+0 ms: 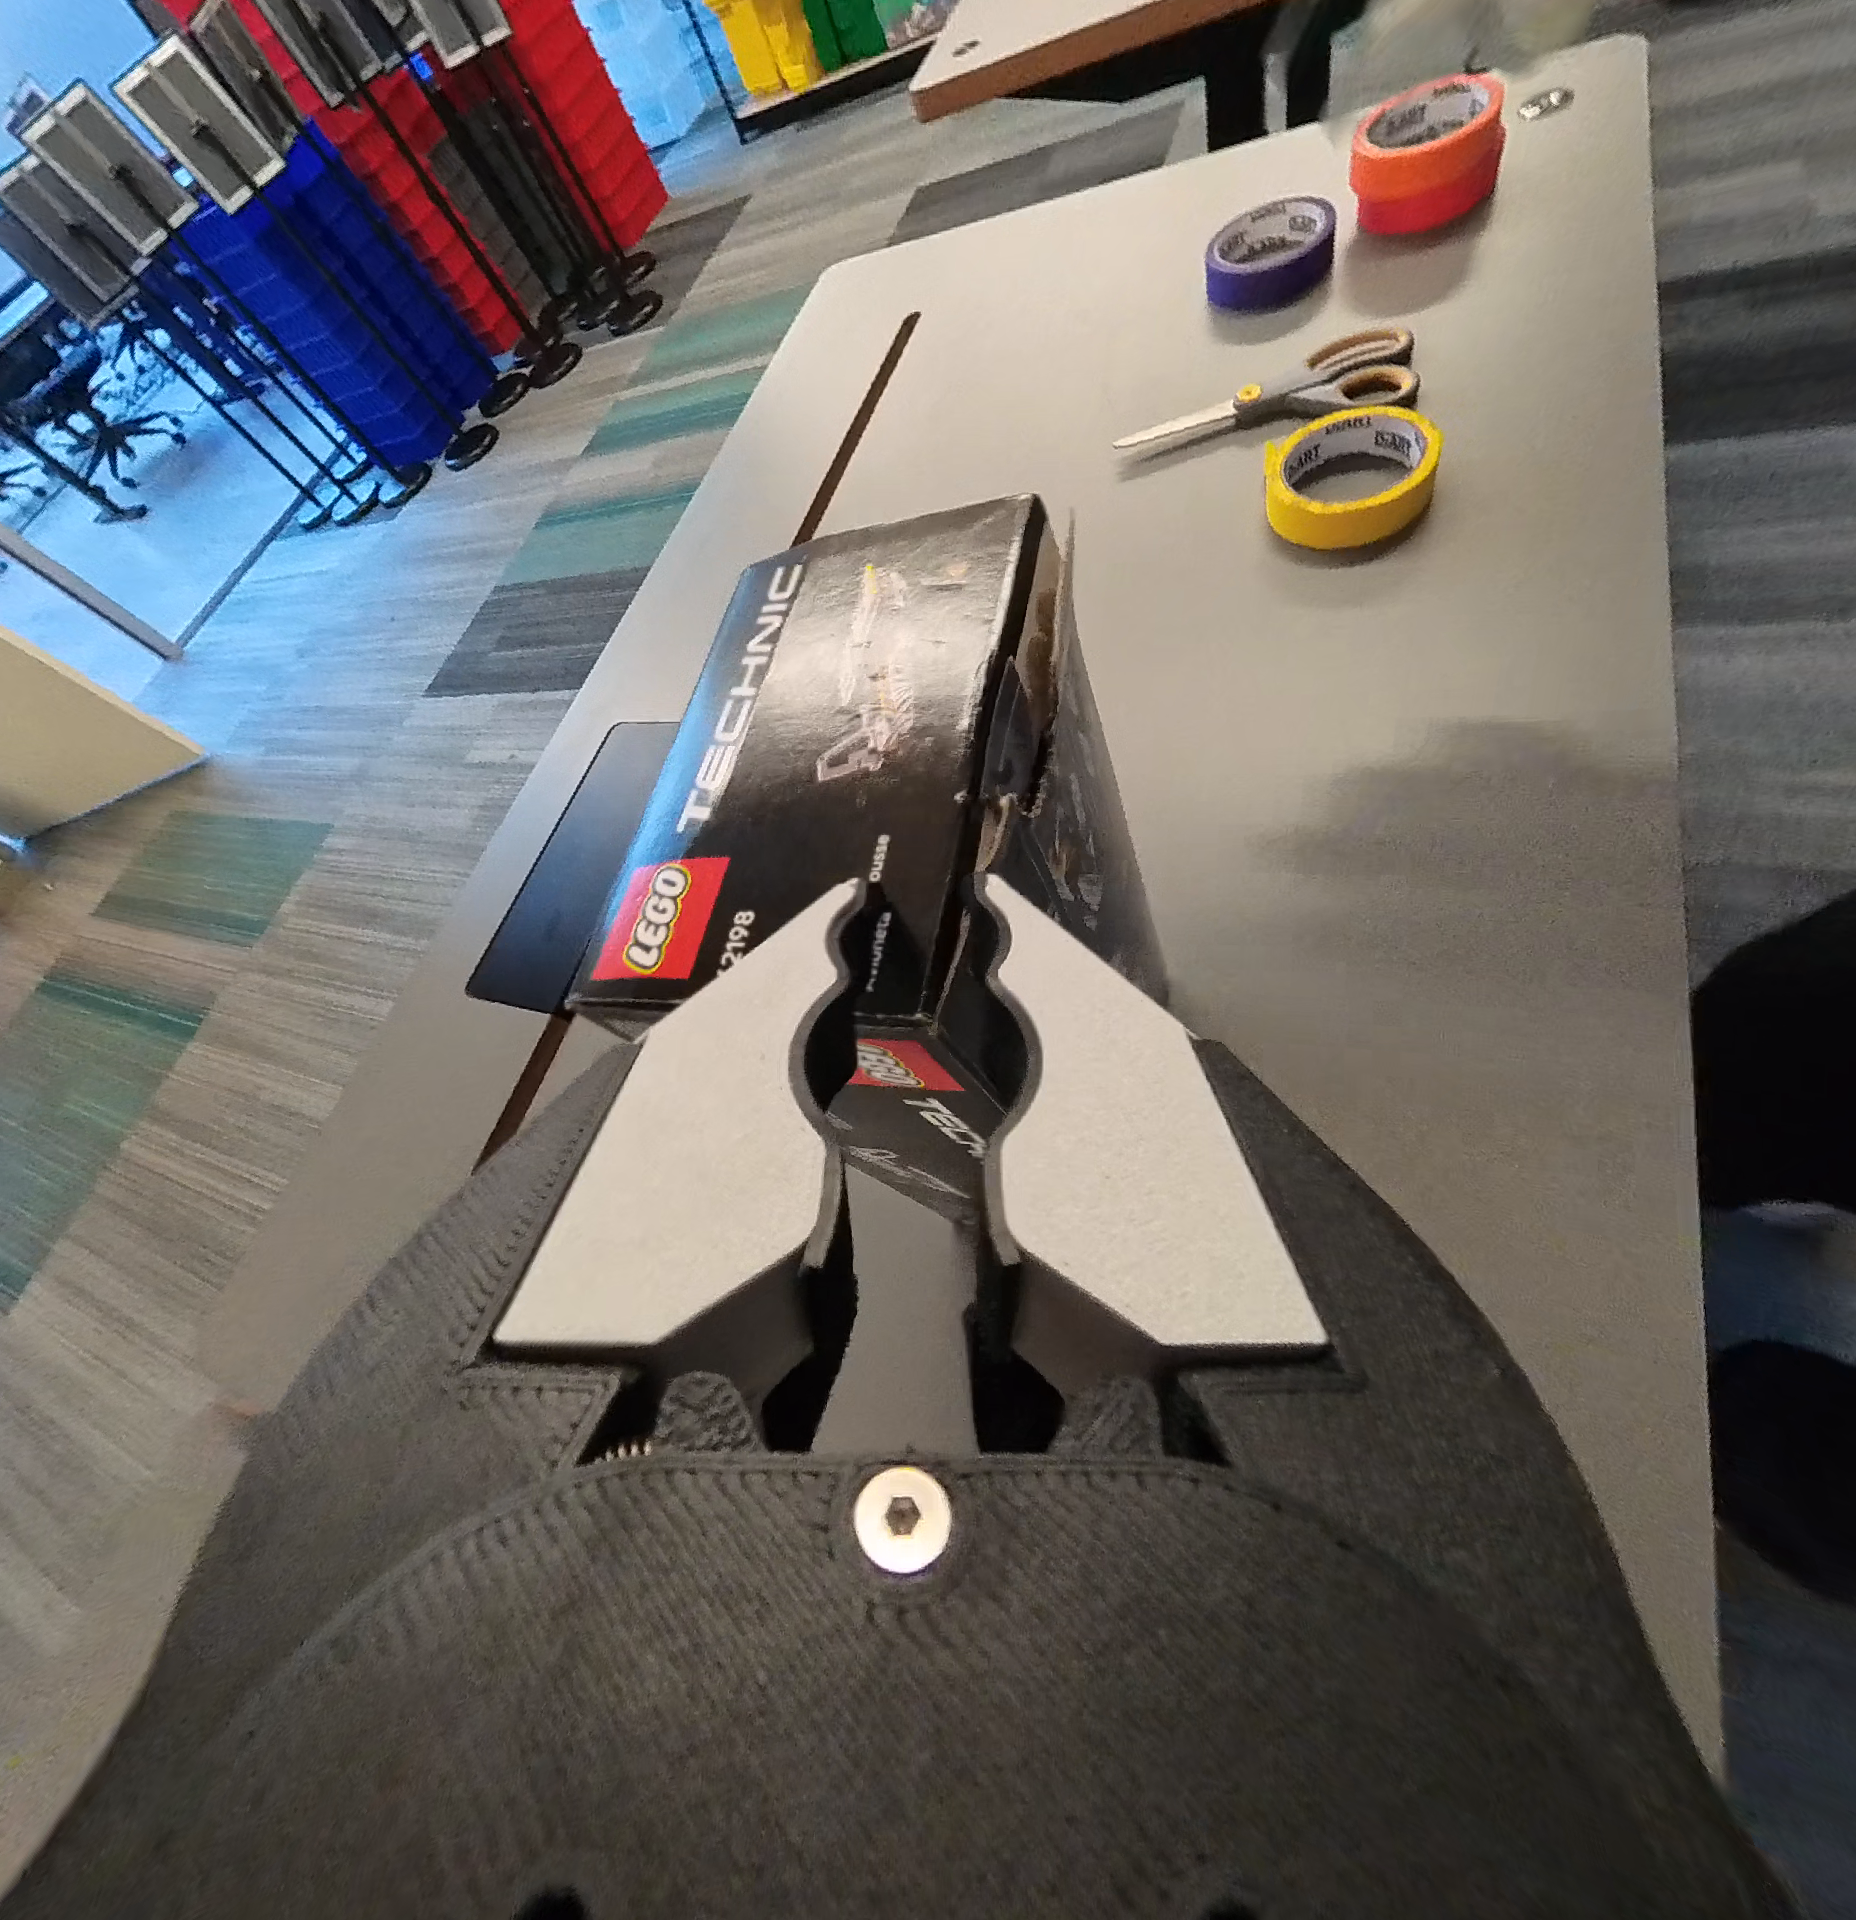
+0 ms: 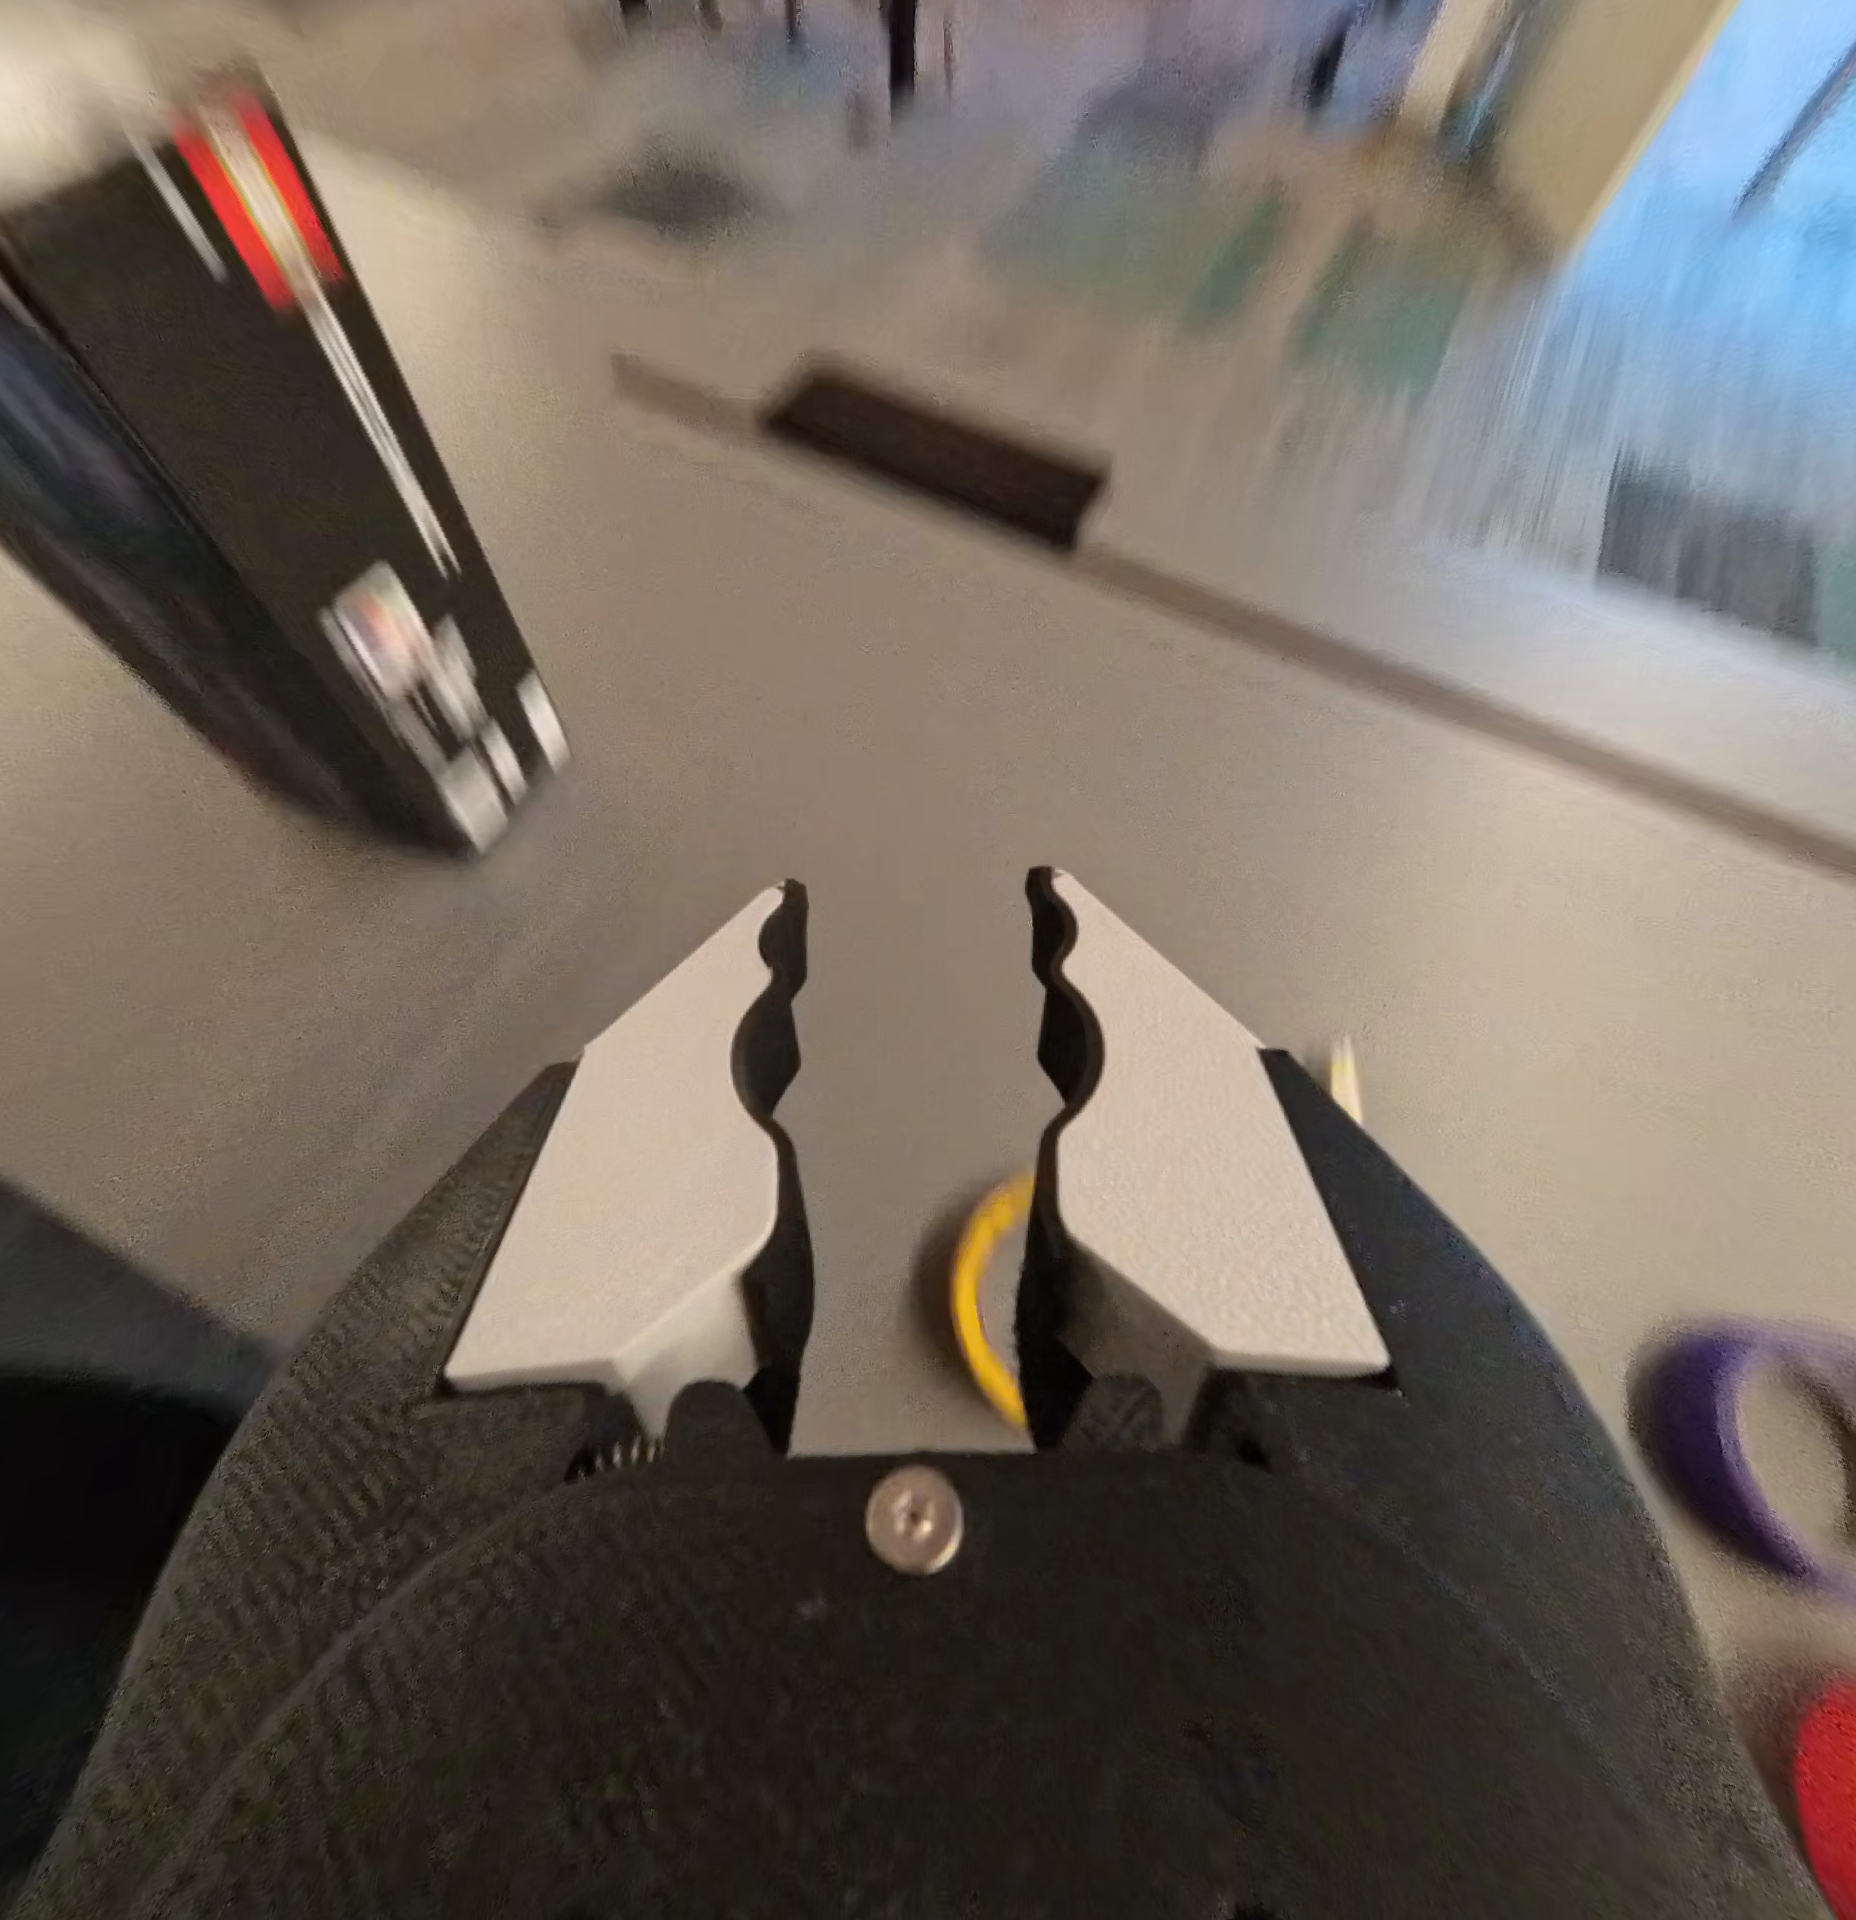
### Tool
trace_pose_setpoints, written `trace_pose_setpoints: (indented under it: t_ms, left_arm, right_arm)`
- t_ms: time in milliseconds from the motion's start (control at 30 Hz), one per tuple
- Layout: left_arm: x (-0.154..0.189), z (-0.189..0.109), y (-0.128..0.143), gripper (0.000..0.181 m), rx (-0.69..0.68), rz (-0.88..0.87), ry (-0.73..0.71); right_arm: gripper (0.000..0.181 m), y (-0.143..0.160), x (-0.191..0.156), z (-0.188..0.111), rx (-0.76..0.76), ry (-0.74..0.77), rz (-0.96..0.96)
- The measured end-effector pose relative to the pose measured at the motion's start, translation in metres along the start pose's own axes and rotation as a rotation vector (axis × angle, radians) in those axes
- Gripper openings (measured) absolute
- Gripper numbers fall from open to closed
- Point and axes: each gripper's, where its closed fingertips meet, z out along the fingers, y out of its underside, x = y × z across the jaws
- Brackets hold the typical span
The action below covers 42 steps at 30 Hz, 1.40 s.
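Note:
My left gripper (image 1: 919, 883) is shut on a corner of a black toy-brick box (image 1: 841, 748) and holds it tilted on the grey table (image 1: 1371, 935). The box's end flap looks torn and partly open. The box also shows, blurred, at the upper left of the right wrist view (image 2: 259, 499). My right gripper (image 2: 913, 883) is open and empty above the bare table top (image 2: 903, 675). A yellow tape roll (image 2: 981, 1299) lies under its fingers, partly hidden by the right finger.
Beyond the box lie a yellow tape roll (image 1: 1355, 473), scissors (image 1: 1277, 400), a purple tape roll (image 1: 1267, 255) and an orange-red tape stack (image 1: 1428, 151). A black flat pad (image 1: 560, 873) lies at the table's left edge. Purple (image 2: 1755, 1455) and orange (image 2: 1838, 1787) rolls show at right. Spacing between my two grippers at the tips: around 35 cm.

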Motion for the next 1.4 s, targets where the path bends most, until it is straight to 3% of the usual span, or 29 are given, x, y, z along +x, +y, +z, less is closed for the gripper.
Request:
trace_pose_setpoints:
  t_ms: [100, 167, 367, 433, 467, 533, 567, 633, 733, 833, 900, 1033, 1067, 1167, 1233, 1300, 1400]
  left_arm:
    - [-0.004, -0.005, -0.004, 0.021, 0.007, -0.046, -0.043]
    - [-0.009, -0.014, -0.016, 0.021, 0.04, -0.083, -0.102]
    - [-0.01, -0.06, -0.078, 0.016, 0.124, -0.189, -0.403]
    - [0.004, -0.07, -0.099, 0.014, 0.152, -0.218, -0.498]
    - [0.014, -0.071, -0.109, 0.013, 0.173, -0.242, -0.533]
    - [0.038, -0.067, -0.126, 0.01, 0.207, -0.298, -0.586]
    - [0.05, -0.06, -0.13, 0.008, 0.223, -0.344, -0.603]
    - [0.079, -0.035, -0.135, 0.009, 0.268, -0.521, -0.557]
    - [0.138, 0.026, -0.153, 0.014, 0.339, -0.755, -0.289]
    - [0.165, 0.07, -0.179, 0.032, 0.309, -0.724, -0.171]
    - [0.158, 0.076, -0.204, 0.04, 0.363, -0.782, -0.091]
    - [0.124, 0.043, -0.261, 0.032, 0.652, -1.136, 0.33]
    - [0.122, 0.037, -0.269, 0.033, 0.659, -1.158, 0.435]
    - [0.141, 0.053, -0.255, 0.043, 0.342, -1.067, 0.522]
    - [0.163, 0.051, -0.261, 0.058, 0.215, -1.098, 0.725]
    - [0.172, 0.049, -0.271, 0.048, 0.195, -1.156, 0.869]
    - [0.171, 0.05, -0.278, 0.032, 0.262, -1.161, 0.898]
  right_arm:
    - [0.046, 0.106, 0.011, 0.007, -0.272, -0.026, -0.01]
    - [0.046, 0.148, 0.007, 0.019, -0.351, -0.077, -0.021]
    - [0.046, 0.214, 0.01, 0.056, -0.52, -0.165, -0.152]
    - [0.023, 0.232, 0.009, 0.058, -0.602, -0.209, -0.18]
    - [0.01, 0.229, 0.006, 0.06, -0.567, -0.231, -0.14]
    - [0.01, 0.224, -0.003, 0.058, -0.549, -0.292, -0.157]
    - [0.01, 0.207, -0.013, 0.054, -0.481, -0.348, -0.202]
    - [0.009, 0.137, -0.049, 0.029, -0.187, -0.5, -0.281]
    - [0.009, 0.02, -0.106, -0.056, 0.258, -0.789, -0.339]
    - [0.009, -0.048, -0.142, -0.143, 0.458, -1.159, -0.275]
    - [0.01, -0.065, -0.146, -0.168, 0.481, -1.273, -0.296]
    - [0.01, -0.073, -0.152, -0.204, 0.462, -1.458, -0.374]
    - [0.01, -0.07, -0.155, -0.212, 0.452, -1.497, -0.413]
    - [0.009, -0.066, -0.16, -0.226, 0.423, -1.567, -0.48]
    - [0.009, -0.067, -0.162, -0.232, 0.426, -1.585, -0.505]
    - [0.01, -0.065, -0.163, -0.237, 0.422, -1.589, -0.531]
    - [0.01, -0.058, -0.162, -0.24, 0.409, -1.591, -0.55]
